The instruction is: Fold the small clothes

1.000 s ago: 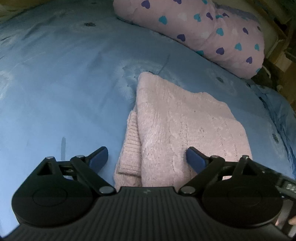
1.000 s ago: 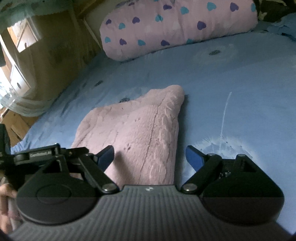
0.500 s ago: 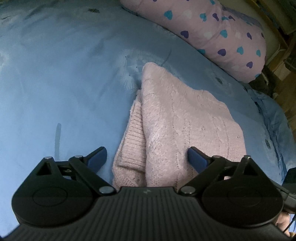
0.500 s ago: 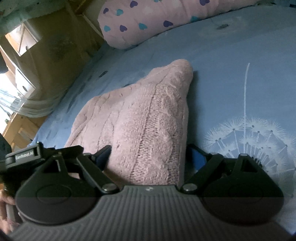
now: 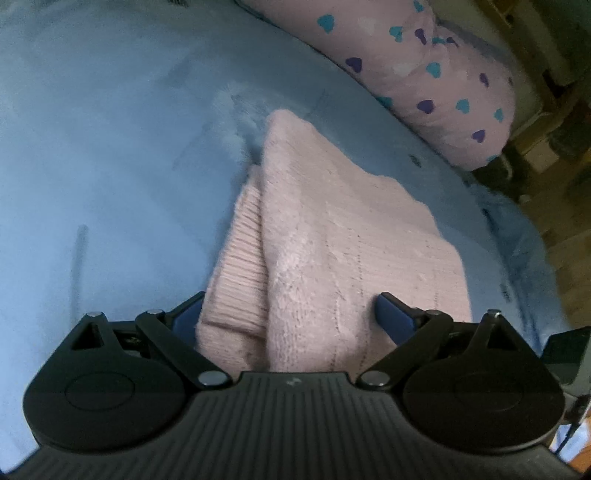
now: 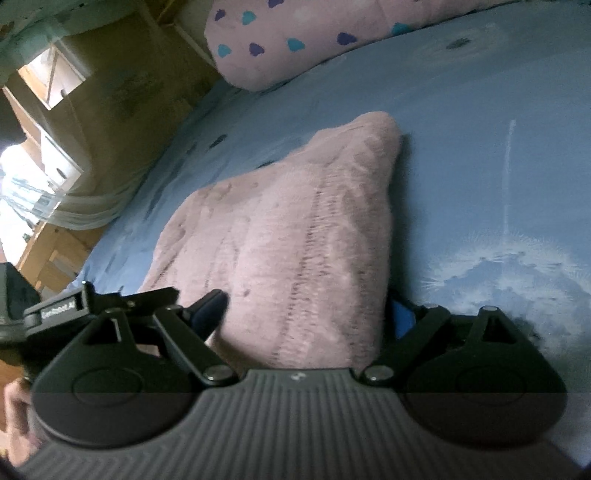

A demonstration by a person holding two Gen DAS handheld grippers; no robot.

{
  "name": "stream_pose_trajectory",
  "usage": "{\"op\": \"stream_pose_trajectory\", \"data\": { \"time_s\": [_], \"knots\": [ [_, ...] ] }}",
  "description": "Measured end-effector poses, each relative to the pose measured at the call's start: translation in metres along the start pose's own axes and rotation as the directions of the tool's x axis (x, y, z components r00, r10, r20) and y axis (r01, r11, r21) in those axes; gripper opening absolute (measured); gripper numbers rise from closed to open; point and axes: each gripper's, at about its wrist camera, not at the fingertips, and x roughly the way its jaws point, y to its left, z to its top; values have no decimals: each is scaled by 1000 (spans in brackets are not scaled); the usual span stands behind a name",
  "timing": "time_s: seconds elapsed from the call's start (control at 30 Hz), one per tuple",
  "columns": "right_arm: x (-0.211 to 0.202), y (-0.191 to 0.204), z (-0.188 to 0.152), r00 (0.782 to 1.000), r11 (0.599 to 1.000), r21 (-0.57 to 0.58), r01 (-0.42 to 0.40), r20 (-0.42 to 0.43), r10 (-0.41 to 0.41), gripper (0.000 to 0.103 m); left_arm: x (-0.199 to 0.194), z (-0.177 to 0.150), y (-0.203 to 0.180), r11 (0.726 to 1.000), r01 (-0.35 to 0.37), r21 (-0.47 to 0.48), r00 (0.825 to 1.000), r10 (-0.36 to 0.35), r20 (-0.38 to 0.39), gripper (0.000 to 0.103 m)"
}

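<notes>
The pink knit sweater (image 5: 332,251) is lying folded on the blue sheet (image 5: 110,166), now straddled closer by both wide-open, empty grippers, left (image 5: 291,314) and right (image 6: 306,314).

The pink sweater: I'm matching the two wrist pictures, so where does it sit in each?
Left wrist: sweater at centre, running down between the fingers.
Right wrist: sweater at centre, slightly left.
Shared landmark: heart-print pillow upper right in the left view, top centre in the right.
</notes>
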Motion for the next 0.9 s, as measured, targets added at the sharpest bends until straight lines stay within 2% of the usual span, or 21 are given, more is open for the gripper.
{"op": "stream_pose_trajectory", "data": {
  "time_s": [0.07,0.13,0.17,0.23,0.37,0.5,0.63,0.8,0.9],
  "knots": [
    [3,5,1,1000,1000,6,13,1,-13,82,1,-2,0,999,31,7,999,-31,6,86],
    [3,6,2,1000,1000,21,9,2,-9,69,0,-4,1,996,86,-18,996,-86,1,69],
    [1,6,3,1000,1000,27,7,3,-7,66,-1,-5,1,994,109,-28,994,-109,3,65],
    [-5,6,4,1000,999,33,0,17,0,56,-8,-6,-3,993,122,-7,992,-122,19,54],
    [-21,10,4,999,998,53,-29,43,26,53,-20,-12,-12,986,164,20,986,-165,11,51],
    [-45,13,5,997,994,87,-63,42,60,52,-34,-27,-28,971,239,27,971,-238,-15,51],
    [-81,15,0,997,993,93,-72,29,69,52,-40,-54,-60,959,278,53,959,-273,-77,51],
    [-133,8,-12,1000,997,72,-10,8,9,53,-46,-98,-99,949,295,106,949,-279,-146,51],
    [-164,-4,-27,999,996,77,33,-6,-33,53,-49,-123,-120,953,238,187,966,-212,-148,52]
  ]
}}
